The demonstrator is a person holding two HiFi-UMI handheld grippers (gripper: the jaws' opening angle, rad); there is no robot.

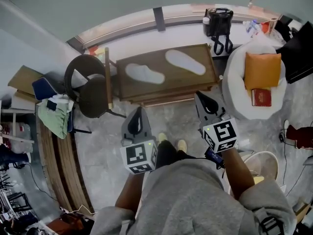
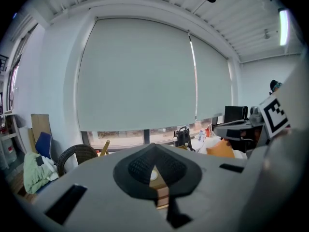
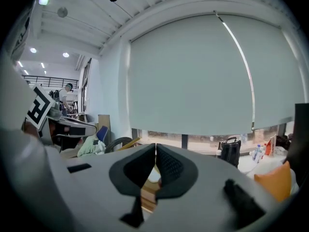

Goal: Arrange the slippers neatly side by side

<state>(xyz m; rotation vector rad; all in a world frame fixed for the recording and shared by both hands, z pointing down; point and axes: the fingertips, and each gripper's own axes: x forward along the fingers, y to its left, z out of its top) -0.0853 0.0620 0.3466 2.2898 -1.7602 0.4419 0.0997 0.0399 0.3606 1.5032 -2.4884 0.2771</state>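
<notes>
Slippers (image 1: 145,74) (image 1: 185,61) apart on table (image 1: 166,81) (both tongs (image 1: 139,111) (image 1: 200,97) closed)

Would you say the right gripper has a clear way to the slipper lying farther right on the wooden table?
Probably yes: the right gripper hangs near the table front edge, and nothing lies between it and that slipper. Its jaws are shut, though.

The right gripper (image 3: 155,164) points its jaws, pressed together with nothing between them, toward a pale roller blind (image 3: 193,76) at the far wall; a black bag (image 3: 230,152) and an orange cushion (image 3: 273,183) sit at right.
</notes>
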